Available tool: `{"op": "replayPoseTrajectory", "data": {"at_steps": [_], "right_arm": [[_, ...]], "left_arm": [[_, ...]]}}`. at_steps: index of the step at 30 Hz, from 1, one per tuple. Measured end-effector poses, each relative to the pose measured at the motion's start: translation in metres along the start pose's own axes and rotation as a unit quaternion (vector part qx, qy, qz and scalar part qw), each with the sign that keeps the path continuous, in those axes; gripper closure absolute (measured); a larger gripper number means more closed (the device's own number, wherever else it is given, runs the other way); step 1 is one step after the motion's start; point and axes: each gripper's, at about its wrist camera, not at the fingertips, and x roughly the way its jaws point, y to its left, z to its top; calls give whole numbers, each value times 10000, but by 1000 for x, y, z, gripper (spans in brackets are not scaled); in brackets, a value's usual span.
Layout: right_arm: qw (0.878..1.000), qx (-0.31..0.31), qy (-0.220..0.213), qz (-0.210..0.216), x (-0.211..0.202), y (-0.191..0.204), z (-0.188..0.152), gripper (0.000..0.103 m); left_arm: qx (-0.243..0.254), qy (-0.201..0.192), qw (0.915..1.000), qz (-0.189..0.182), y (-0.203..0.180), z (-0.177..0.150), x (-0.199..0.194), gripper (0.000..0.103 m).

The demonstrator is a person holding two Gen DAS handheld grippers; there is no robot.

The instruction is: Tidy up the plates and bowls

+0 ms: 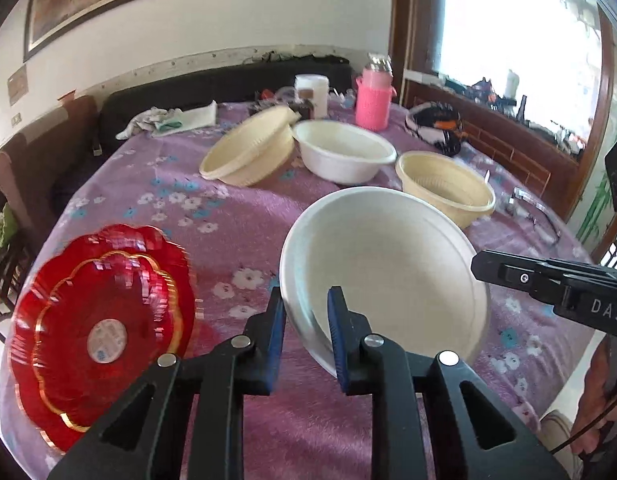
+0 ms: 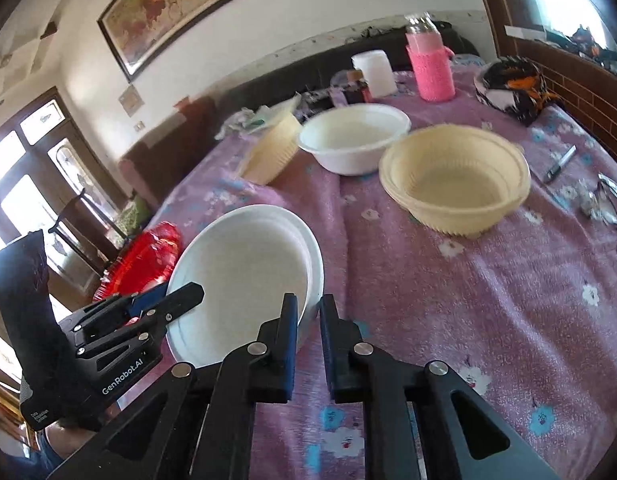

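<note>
Two grippers, left (image 1: 306, 322) and right (image 2: 308, 330), are clamped on opposite rims of the white plate (image 1: 388, 260), held tilted above the tabletop (image 2: 448, 300). Beside it: red plates (image 1: 104, 320). Beyond it: cream bowl (image 2: 454, 182), white bowl (image 2: 354, 136). Risk: uneven pull could let the plate slip.

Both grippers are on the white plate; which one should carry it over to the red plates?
Left. The left gripper grips the white plate rim on the side facing the red plates; the right gripper holds the far rim.
</note>
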Motion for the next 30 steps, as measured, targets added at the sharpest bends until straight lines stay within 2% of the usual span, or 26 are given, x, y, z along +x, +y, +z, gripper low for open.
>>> {"op": "replayPoseTrajectory", "data": {"at_steps": [5, 12, 16, 22, 30], "right_arm": [[9990, -360, -145, 226, -6, 37, 17, 90], [9949, -775, -100, 641, 16, 96, 34, 90], [9916, -1001, 156, 803, 48, 130, 34, 90], [9862, -1251, 564, 932, 96, 164, 28, 90], [9849, -1366, 742, 758, 124, 173, 24, 90]], "left_arm": [[-332, -269, 9991, 81, 31, 8, -32, 83], [-803, -547, 9937, 553, 85, 3, -65, 82], [-1176, -489, 9883, 835, 120, -10, -68, 82], [-1553, -328, 9822, 1004, 156, -27, -65, 82], [-1760, -203, 9792, 993, 173, -35, -52, 82]]}}
